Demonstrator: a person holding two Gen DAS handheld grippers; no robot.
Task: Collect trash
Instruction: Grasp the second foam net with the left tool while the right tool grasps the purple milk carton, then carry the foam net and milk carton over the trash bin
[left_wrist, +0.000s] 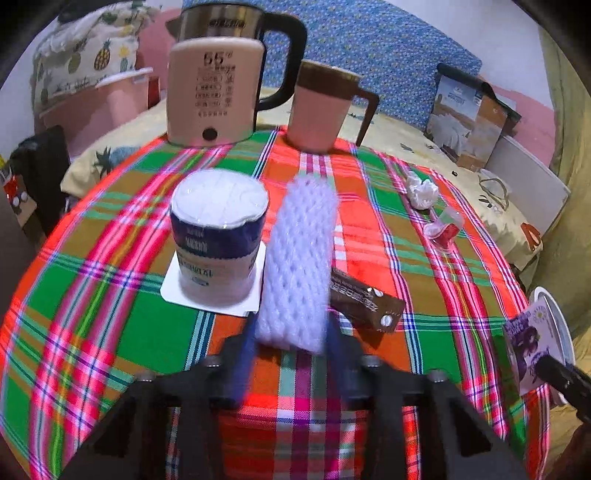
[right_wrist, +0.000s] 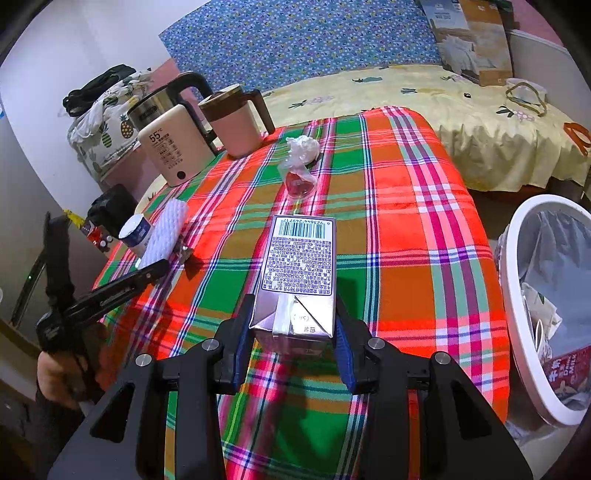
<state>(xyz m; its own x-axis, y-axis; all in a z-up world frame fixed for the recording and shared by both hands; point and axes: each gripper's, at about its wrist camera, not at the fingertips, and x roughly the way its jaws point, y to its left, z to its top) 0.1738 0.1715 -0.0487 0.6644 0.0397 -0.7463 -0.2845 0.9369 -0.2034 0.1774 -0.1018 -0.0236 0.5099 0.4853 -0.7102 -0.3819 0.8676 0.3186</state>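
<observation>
A white foam net sleeve (left_wrist: 299, 258) lies on the plaid tablecloth (left_wrist: 110, 295), and its near end sits between the blue pads of my left gripper (left_wrist: 290, 332), which touch it on both sides. The right wrist view shows the same sleeve (right_wrist: 166, 229) at the table's left edge. My right gripper (right_wrist: 293, 321) is shut on a silver drink carton (right_wrist: 299, 258) with a barcode, held above the cloth. A crumpled tissue (left_wrist: 421, 192) and a clear plastic wrapper with red inside (left_wrist: 445, 229) lie further back. A brown snack wrapper (left_wrist: 365, 299) lies beside the sleeve.
A wrapped tissue roll (left_wrist: 218, 236) stands on a white card left of the sleeve. A kettle (left_wrist: 214, 88) and a pink mug (left_wrist: 321, 107) stand at the table's far edge. A white bin (right_wrist: 517, 236) lined with a bag and holding trash stands off the table's right side. A bed lies beyond.
</observation>
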